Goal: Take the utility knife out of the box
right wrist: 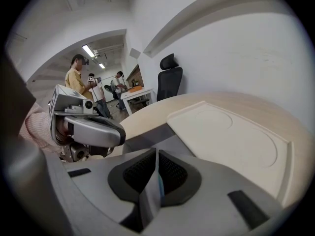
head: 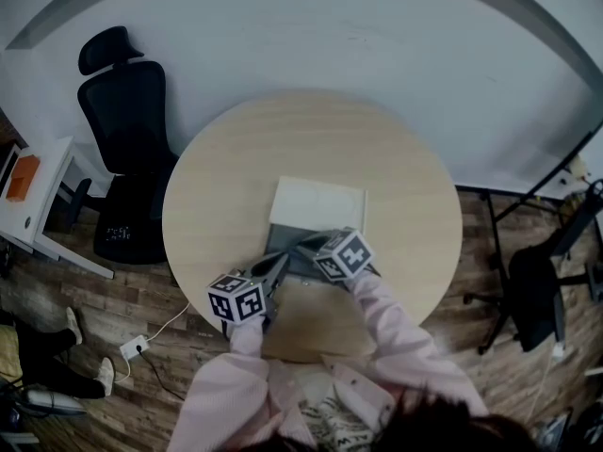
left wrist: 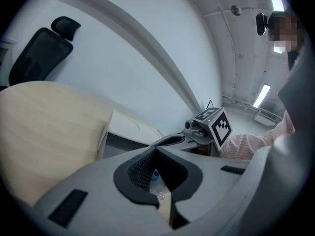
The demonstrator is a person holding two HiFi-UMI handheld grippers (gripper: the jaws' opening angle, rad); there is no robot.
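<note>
Grey box (head: pixel 281 238) lies open, left gripper (left wrist: pixel 155 150) and right gripper (right wrist: pixel 156 152) at its edge.

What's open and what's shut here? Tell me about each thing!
Box, open, its white lid laid back flat on the table.
Utility knife, can't be seen.
Left gripper, jaws closed on a thin tan card edge.
Right gripper, jaws close around a thin grey sheet; grip unclear.
Black chair, upright, empty.
</note>
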